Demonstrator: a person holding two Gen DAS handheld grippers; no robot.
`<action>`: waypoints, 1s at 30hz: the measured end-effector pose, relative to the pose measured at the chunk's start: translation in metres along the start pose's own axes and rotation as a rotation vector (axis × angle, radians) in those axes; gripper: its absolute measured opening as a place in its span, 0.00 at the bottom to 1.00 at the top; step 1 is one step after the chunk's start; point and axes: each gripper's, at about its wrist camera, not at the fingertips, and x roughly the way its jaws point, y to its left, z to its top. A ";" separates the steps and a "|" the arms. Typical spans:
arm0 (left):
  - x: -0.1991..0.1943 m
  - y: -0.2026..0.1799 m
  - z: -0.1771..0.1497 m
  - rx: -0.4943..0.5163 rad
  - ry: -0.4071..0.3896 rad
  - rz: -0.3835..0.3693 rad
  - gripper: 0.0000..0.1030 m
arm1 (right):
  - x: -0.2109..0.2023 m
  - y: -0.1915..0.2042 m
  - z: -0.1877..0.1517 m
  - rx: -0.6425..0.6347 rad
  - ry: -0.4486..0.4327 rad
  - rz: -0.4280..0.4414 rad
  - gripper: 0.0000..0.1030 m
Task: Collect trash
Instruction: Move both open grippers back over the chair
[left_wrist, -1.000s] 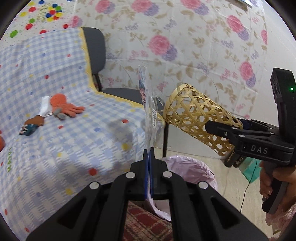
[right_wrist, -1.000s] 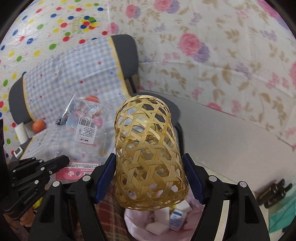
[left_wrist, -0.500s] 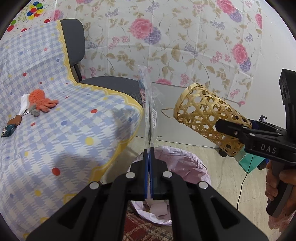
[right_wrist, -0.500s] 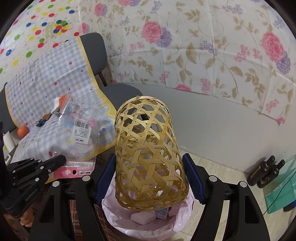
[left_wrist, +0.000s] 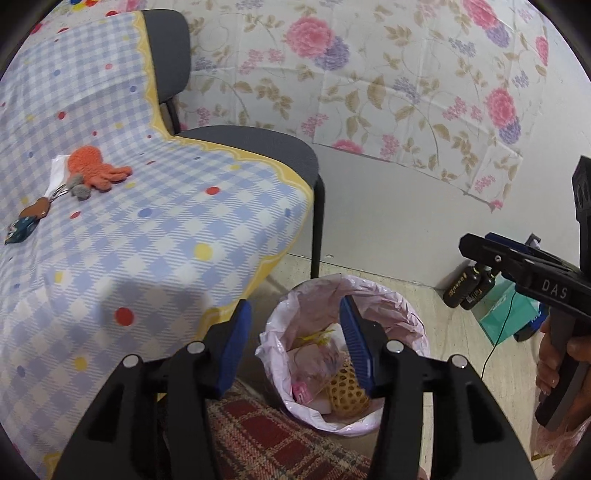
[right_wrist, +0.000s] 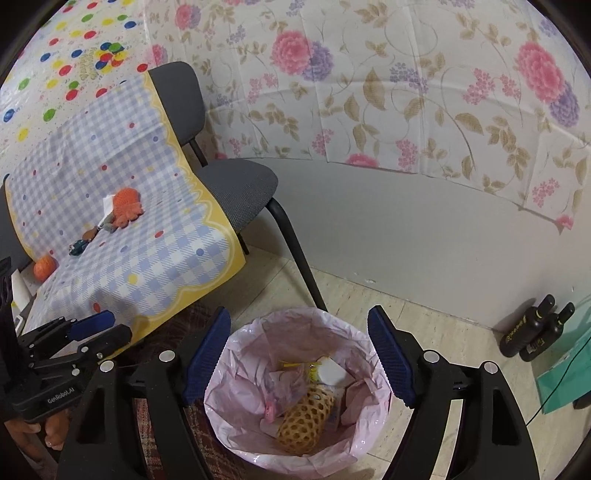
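Drop step done: left gripper (left_wrist: 291, 338) fingers just opened, right gripper (right_wrist: 297, 356) wide, both empty over the bin (right_wrist: 236, 343); basket (right_wrist: 304, 421) and wrapper inside; next, fetch more trash.

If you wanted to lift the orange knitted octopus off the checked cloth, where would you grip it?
Grip the orange knitted octopus across its round head, coming from above. It lies flat, the head is its bulkiest part, and the thin tentacles splay toward the chair. A keychain lies close beside it, so keep the fingers clear of that.
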 end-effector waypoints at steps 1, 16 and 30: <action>-0.003 0.003 0.001 -0.007 -0.008 0.007 0.47 | -0.001 0.002 0.001 -0.004 -0.002 0.004 0.75; -0.038 0.049 0.003 -0.060 -0.068 0.115 0.47 | 0.005 0.066 0.026 -0.100 -0.034 0.095 0.75; -0.086 0.168 0.016 -0.196 -0.108 0.448 0.51 | 0.050 0.171 0.058 -0.276 -0.015 0.260 0.73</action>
